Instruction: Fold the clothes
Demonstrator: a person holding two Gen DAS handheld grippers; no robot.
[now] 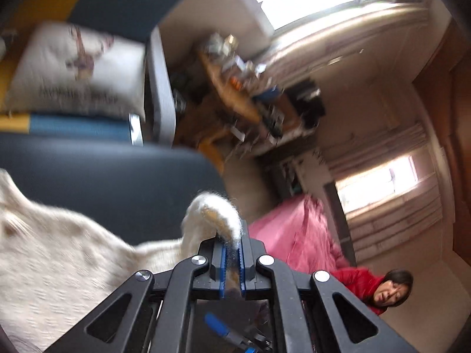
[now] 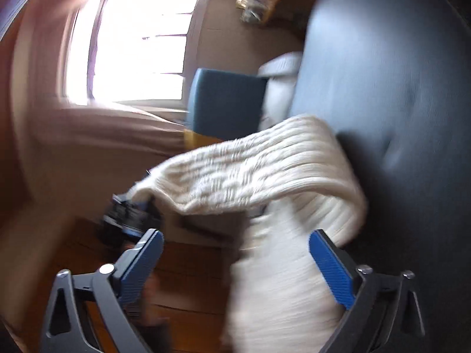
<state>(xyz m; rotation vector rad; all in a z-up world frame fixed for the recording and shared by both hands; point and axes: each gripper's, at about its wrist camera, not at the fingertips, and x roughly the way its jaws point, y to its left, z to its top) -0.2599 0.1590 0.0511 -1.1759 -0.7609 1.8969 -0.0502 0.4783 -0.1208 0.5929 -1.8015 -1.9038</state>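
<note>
Over the dark blue sofa cushion (image 1: 117, 188), our left gripper (image 1: 231, 253) pinches the cream knitted sweater (image 1: 59, 264) while our right gripper (image 2: 235, 264) gapes, released.

The print on the white pillow (image 1: 76, 67) is too blurred to read.

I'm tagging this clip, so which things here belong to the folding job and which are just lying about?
Part of the job:
cream sweater
left tongs, shut on the sweater
right tongs, open

Just lying about:
printed cushion
pink bedding
cluttered desk
</note>
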